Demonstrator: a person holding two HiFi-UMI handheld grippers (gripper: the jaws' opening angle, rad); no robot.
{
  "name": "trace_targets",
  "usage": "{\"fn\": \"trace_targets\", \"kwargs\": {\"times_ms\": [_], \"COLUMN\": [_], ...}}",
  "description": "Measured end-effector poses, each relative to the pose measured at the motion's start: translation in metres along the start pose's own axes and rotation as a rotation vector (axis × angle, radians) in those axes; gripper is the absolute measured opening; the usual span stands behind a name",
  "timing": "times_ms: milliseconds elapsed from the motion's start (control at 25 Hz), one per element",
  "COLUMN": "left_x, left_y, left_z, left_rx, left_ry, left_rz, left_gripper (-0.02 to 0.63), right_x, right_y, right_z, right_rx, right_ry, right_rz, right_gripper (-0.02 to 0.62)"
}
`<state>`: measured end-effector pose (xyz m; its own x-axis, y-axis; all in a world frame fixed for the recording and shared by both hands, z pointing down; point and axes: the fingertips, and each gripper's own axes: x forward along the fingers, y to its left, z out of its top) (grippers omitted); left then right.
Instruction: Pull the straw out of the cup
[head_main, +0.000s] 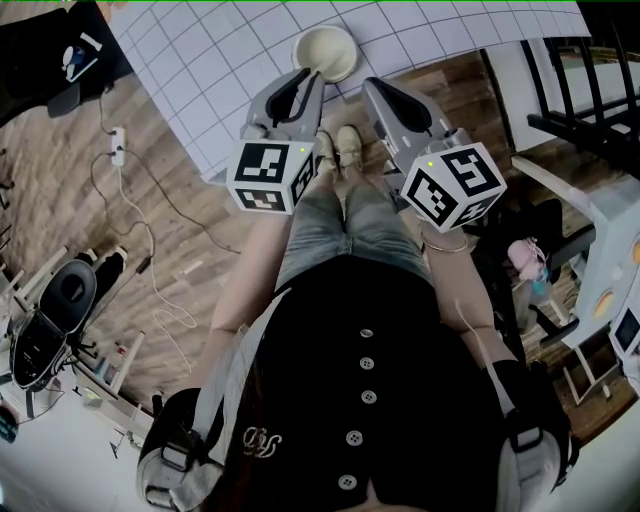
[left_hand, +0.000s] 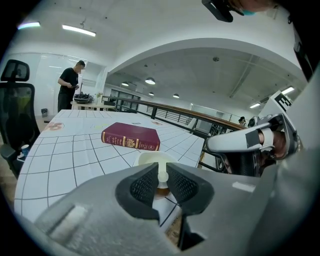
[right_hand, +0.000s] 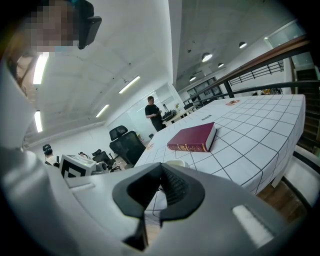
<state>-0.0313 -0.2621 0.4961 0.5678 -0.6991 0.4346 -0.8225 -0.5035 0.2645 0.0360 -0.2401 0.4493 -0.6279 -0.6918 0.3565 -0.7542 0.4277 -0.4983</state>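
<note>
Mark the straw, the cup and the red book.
straw (left_hand: 162, 173): left gripper view, its upper end.
cup (left_hand: 146, 158): left gripper view, near rim.
red book (left_hand: 131, 141): left gripper view, lettered spine.

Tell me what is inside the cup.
A pale straw stands in the cup, held by the left gripper, whose jaws cover most of the cup's inside.
</note>
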Motion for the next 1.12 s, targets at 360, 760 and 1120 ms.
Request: {"fn": "trace_targets", "kwargs": {"times_ms": [360, 760, 1120], "left_x": [-0.007, -0.026, -0.045], "left_y": [0.003, 0.005, 0.002], "left_z": [0.013, 0.036, 0.071], "left_rx": [-0.004, 0.008, 0.021], "left_ry": [-0.009, -0.053, -0.14], "left_rz": [-0.017, -0.022, -0.035], "left_gripper": [0.044, 0.044, 0.044], "right_x": [-0.001, 0.0, 0.0], "right_y": [0.005, 0.019, 0.034], "right_z": [0.01, 0.035, 0.058], "right_rx": [-0.014, -0.067, -0.113], "right_ry": [-0.01, -0.036, -0.063], "right_rz": [0.002, 0.018, 0.034], "right_gripper": [0.0, 0.0, 0.0]}}
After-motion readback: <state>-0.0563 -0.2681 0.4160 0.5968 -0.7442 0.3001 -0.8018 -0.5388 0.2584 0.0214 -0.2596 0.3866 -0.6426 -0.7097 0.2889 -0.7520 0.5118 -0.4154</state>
